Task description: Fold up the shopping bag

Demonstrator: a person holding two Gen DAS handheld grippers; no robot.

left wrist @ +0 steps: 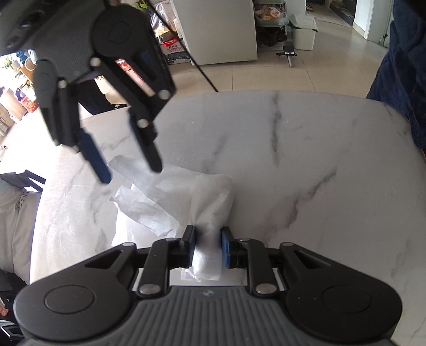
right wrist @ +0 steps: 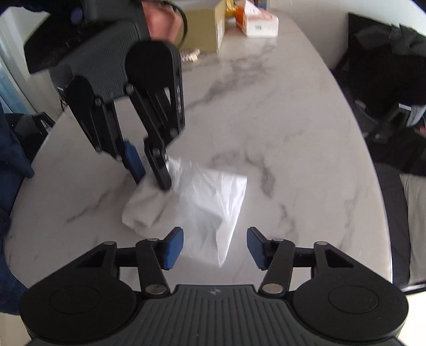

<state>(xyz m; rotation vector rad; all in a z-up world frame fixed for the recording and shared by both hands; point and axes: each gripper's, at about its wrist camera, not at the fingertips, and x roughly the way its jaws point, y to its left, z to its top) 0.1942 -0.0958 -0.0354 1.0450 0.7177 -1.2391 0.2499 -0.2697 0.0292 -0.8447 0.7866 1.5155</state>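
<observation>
Marble-patterned white with grey veins, the counter (left wrist: 306,165) fills most of both views and carries everything else. On it lies the shopping bag (right wrist: 210,197), thin white plastic, crumpled and partly gathered, one flat triangular flap spread toward the right wrist camera and a bunched end lifted at the other side.

That bunched end sits in the left gripper (left wrist: 207,250), whose blue-padded fingers (left wrist: 225,247) are drawn close and pinch a rolled twist of the bag between them; in the right wrist view the same gripper (right wrist: 153,173) comes down from the upper left with the plastic caught at its tips, and a hand (right wrist: 159,20) is partly visible behind it.

Over the bag's loose flap is the right gripper (right wrist: 215,247), raised off the counter, its fingers (right wrist: 173,247) spread apart with nothing between the pads. From the left wrist view it (left wrist: 130,173) hangs at the upper left above the bag's far crumpled edge, not touching it.

At the counter's far end stand a cardboard box (right wrist: 205,29) and an orange and white carton (right wrist: 255,22), well apart from the bag.
</observation>
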